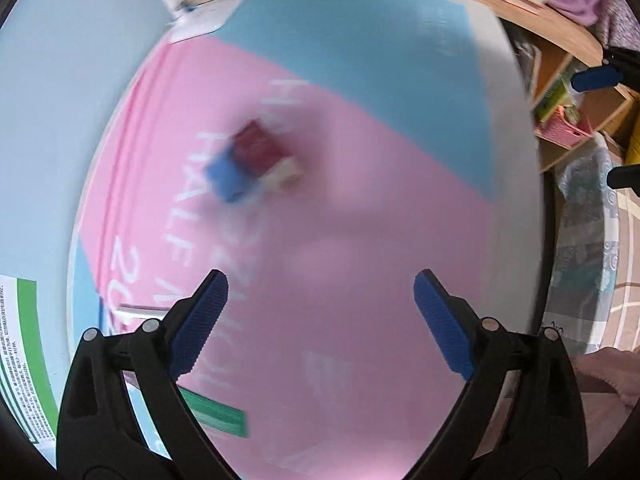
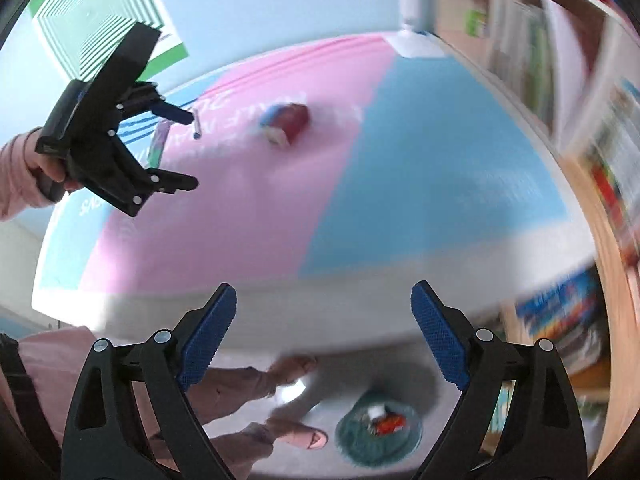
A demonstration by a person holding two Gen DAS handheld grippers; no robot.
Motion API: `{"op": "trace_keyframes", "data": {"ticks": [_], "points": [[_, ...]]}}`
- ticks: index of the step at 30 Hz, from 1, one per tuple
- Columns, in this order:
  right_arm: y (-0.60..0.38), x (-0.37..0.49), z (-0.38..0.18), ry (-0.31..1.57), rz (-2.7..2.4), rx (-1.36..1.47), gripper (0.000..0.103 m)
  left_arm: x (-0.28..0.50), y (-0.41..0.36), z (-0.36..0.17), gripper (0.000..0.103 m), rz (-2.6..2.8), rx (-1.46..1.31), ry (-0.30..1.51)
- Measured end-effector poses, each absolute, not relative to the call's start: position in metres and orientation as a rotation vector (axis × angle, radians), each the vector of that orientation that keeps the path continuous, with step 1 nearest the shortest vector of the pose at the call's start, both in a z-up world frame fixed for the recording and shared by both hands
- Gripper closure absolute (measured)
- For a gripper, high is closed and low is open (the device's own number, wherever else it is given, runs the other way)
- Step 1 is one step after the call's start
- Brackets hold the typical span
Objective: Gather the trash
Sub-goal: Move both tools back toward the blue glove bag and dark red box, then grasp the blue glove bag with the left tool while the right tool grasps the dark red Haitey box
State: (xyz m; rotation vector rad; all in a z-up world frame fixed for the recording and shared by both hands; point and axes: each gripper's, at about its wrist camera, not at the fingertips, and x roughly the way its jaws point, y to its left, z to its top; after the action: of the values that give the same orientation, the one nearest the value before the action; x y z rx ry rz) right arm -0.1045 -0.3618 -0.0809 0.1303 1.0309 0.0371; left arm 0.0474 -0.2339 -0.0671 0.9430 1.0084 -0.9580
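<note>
On the pink-and-blue bench (image 1: 400, 112) lies one crumpled red-blue wrapper (image 1: 254, 160) — two hand-held grippers, left (image 1: 320, 320) and right (image 2: 322, 330), both spread, empty.

Blurred red-and-blue trash (image 1: 256, 164), seemingly on tabletop (image 1: 360, 240)

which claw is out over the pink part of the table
The left claw: it hangs above the pink area. The right claw sits back at the table's white near edge.

The pink and blue table cover (image 1: 360, 208) bears large white print. In the left wrist view "HALF" reads clearly at its left, with "20" nearer below it; the rest is blurred. The small print on the green-edged poster (image 1: 24, 360) is unreadable.
</note>
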Motion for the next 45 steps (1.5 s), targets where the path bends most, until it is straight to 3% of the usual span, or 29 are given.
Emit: {"op": "trace_keyframes", "data": {"ticks": [16,40,45], "points": [[-0.327,0.041,-0.094,1.083,0.228,-0.012,0.014,0.134,-0.224,-0.094,0.011,-1.001,0.889,1.079],[-0.324,0.139,-0.149,1.141,0.465,-0.237,0.015,0.184,-0.265,-0.138,0.011,-1.311,1.045,1.019],[-0.322,0.153,-0.160,1.147,0.505,-0.271,0.021,0.187,-0.270,-0.140,0.019,-1.381,1.067,0.981]]}}
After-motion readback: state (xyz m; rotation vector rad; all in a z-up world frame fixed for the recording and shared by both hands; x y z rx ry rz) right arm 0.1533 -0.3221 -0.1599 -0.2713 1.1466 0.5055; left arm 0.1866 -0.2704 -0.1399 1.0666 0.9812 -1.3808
